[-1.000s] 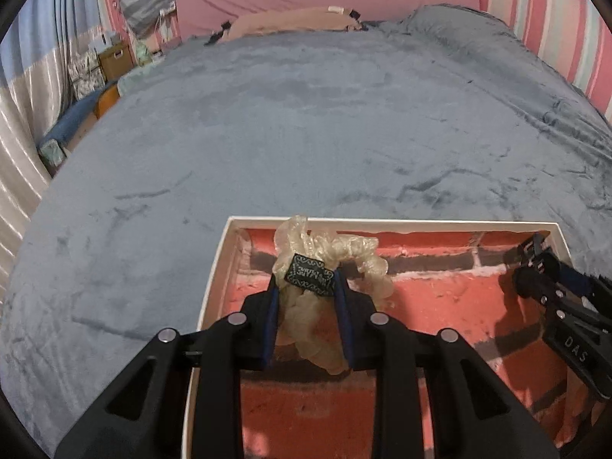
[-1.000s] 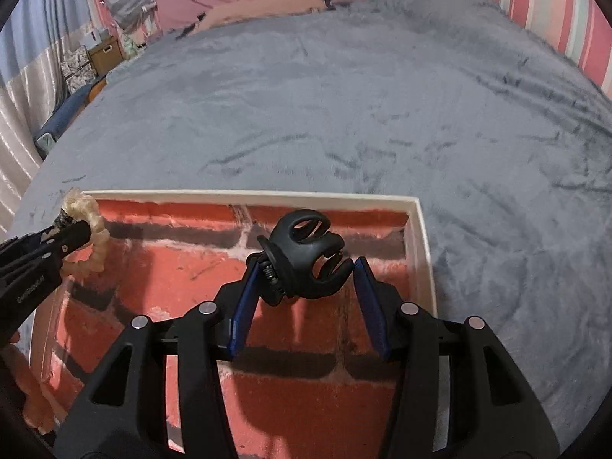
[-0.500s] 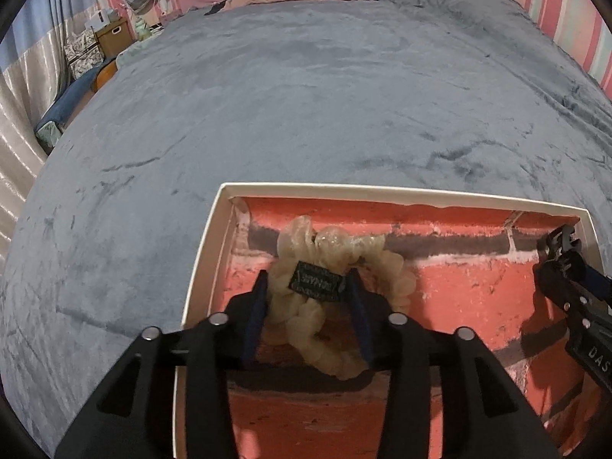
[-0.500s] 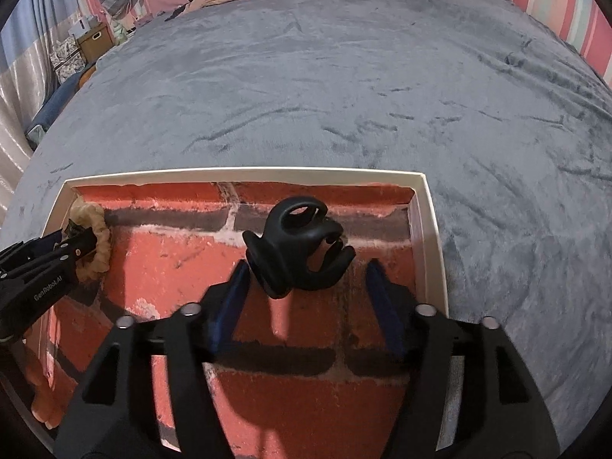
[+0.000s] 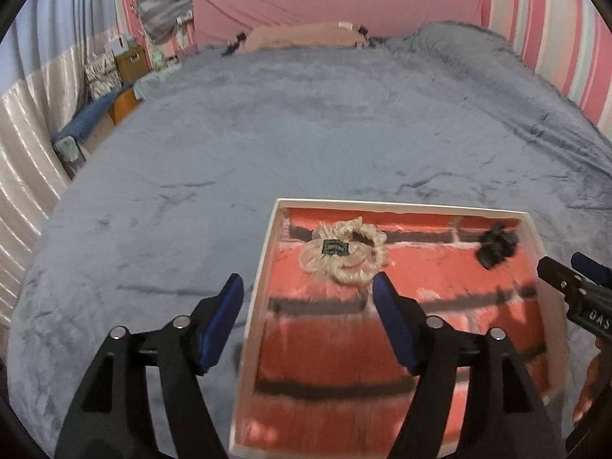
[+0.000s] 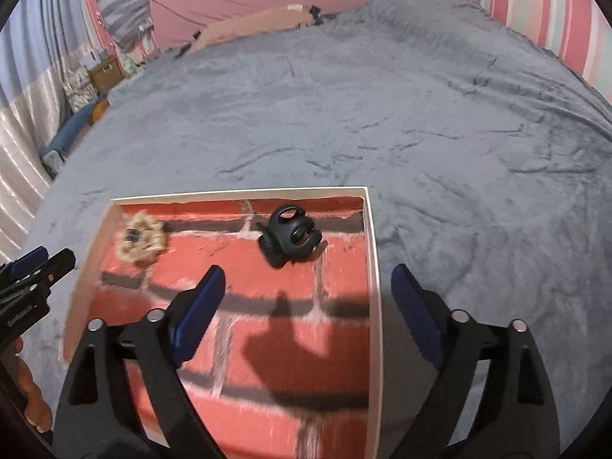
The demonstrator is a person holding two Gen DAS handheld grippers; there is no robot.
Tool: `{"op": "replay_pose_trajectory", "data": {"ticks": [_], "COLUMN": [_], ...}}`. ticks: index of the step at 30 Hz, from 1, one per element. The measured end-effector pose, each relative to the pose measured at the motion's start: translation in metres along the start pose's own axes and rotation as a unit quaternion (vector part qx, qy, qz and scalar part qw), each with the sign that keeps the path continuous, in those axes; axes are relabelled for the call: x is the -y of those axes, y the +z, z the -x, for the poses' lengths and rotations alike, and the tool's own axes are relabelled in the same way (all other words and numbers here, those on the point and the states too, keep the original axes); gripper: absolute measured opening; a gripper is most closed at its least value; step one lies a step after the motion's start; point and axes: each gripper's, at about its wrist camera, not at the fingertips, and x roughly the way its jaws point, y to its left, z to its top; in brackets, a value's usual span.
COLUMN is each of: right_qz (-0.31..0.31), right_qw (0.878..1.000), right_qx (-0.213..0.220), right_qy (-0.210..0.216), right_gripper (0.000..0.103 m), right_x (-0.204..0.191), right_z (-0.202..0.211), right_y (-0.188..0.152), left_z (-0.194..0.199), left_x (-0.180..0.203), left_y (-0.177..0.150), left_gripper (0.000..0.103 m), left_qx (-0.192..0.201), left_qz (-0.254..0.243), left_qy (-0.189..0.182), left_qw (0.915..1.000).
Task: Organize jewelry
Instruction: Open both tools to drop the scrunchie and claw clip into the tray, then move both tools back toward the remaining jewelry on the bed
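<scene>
Cream ruffled scrunchie (image 5: pixel 344 254), black claw clip (image 6: pixel 289 234) in brick-print tray (image 6: pixel 371 267); both hand-held grippers (image 5: pixel 308 302) (image 6: pixel 308 290) opening, empty.

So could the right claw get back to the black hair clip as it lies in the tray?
Probably yes. The black hair clip lies loose in the tray, just ahead of the right claw, whose jaws are opening with nothing between them.

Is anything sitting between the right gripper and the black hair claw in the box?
Nothing visible. The right gripper hangs over the brick-patterned box with its jaws opening and empty; only bare box floor lies between it and the black hair claw. The cream scrunchie sits off by the box's other side.
</scene>
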Motion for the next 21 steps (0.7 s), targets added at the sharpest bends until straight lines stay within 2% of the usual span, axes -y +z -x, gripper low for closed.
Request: {"op": "replay_pose_trajectory", "data": {"ticks": [11,14,21], "right_qz": [0.020,0.033,0.068], "right_qw": [0.997,0.995,0.990], "right_qx": [0.060,0.078,0.121], "right_qy": [0.038,0.043,0.030], "right_gripper": [0.089,0.092,0.099], "right_x": [-0.012,-0.019,-0.027], "right_z": [0.133,0.169,0.235], "right_y": [-0.032,-0.047,-0.104], "left_z": [0.169,0.219,0.299], "left_x": [-0.019,-0.023,-0.034], "left_y": [-0.034,-0.055,-0.114], "left_gripper": [0.077,0.084,0.092], "left_qx": [0.062,0.080,0.114], "left_qz": [0.019,0.021,0.029], "left_qy": [-0.025,-0.029,-0.029], "left_qw": [0.9976,0.9961,0.9927]}}
